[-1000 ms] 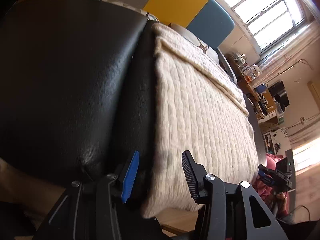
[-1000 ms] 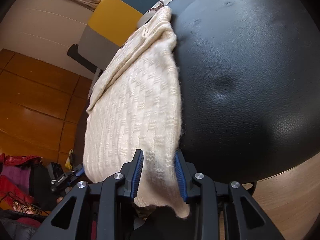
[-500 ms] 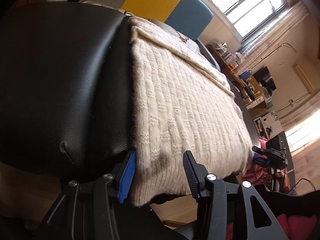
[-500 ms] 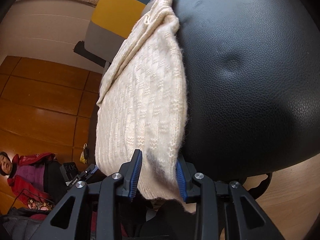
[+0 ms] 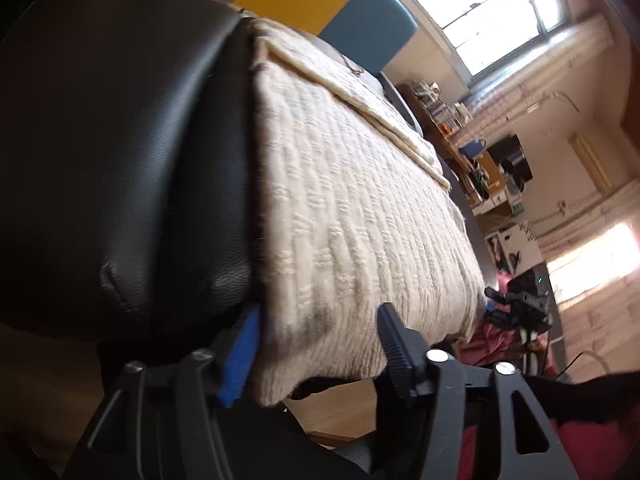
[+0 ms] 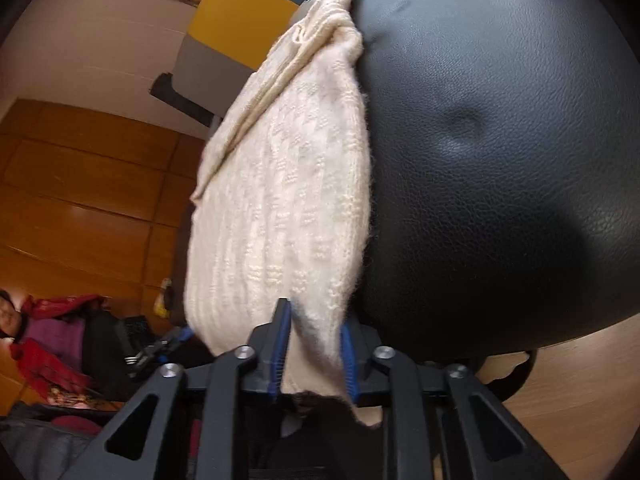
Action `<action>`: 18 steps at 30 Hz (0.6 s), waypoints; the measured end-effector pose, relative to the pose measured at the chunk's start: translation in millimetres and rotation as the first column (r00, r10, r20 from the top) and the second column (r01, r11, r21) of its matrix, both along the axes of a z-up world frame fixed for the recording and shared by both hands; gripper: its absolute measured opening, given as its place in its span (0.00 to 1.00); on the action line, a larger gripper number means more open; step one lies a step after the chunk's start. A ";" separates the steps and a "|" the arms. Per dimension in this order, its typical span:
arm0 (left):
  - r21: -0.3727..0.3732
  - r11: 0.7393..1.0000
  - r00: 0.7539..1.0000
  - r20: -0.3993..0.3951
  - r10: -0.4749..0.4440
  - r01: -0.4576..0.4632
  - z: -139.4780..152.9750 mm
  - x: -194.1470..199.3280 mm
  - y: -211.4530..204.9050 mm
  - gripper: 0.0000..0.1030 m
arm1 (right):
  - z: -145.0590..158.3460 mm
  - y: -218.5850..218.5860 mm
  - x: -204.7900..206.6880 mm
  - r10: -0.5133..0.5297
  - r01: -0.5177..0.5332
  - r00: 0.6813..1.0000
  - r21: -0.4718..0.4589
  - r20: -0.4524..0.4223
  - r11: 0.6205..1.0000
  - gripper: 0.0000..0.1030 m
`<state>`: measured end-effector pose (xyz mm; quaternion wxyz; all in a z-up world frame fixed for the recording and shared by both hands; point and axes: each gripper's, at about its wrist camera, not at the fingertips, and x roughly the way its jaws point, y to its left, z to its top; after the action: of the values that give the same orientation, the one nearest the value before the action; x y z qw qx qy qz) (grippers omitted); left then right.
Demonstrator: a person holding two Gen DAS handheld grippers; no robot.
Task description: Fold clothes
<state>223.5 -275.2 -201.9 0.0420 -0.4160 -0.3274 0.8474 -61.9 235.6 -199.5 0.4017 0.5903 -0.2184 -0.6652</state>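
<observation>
My right gripper (image 6: pixel 312 344) has just closed its jaws on the cream sweater's (image 6: pixel 280 208) near hem; my left gripper (image 5: pixel 316 344) has just widened, jaws apart around the hem on the black seat (image 5: pixel 112 152).

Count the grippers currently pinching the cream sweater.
1. Right gripper is shut on the cream sweater corner. Left gripper, just opened, straddles the other corner without pressing it.

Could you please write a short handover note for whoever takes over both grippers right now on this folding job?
Right gripper: jaws just closed, pinching the near corner of the cream knit sweater.
Left gripper: jaws just opened wide; the sweater's other near corner lies between them, not gripped.
Sweater lies folded lengthwise on the black leather seat, hem overhanging the near edge.
Left: grip the left corner, make the next fold.
</observation>
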 end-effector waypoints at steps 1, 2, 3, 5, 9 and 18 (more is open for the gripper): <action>-0.034 0.999 1.000 -0.002 -0.012 0.012 2.5 -2.6 6.7 0.69 | 0.9 -0.6 0.9 0.000 0.000 1.000 0.014 -0.011 1.000 0.09; -0.058 0.998 1.000 -0.004 -0.015 0.015 4.6 -4.8 11.5 0.70 | 1.8 -1.2 1.9 0.000 0.001 1.000 0.028 -0.022 1.000 0.07; -0.066 0.998 1.000 -0.009 -0.013 0.013 6.6 -6.1 14.4 0.70 | 2.8 -2.0 2.8 0.001 0.001 0.999 0.043 -0.033 0.999 0.07; -0.051 0.999 1.000 -0.026 -0.011 0.010 9.8 -8.4 14.8 0.69 | 6.5 -6.7 4.0 0.022 -0.017 0.998 0.075 -0.060 0.997 0.07; -0.061 0.998 1.000 -0.029 -0.009 0.007 10.7 -12.6 15.3 0.68 | 14.0 -16.1 6.2 0.079 -0.064 0.991 0.138 -0.112 0.988 0.12; -0.124 0.992 1.000 -0.014 0.010 -0.012 8.0 -10.2 17.6 0.41 | 9.6 -3.5 4.5 0.073 -0.069 0.995 0.058 -0.072 0.996 0.30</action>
<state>213.3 -257.6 -193.9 0.0138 -0.4103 -0.2761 0.8690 -57.4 232.2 -189.9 0.4161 0.5836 -0.1637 -0.6778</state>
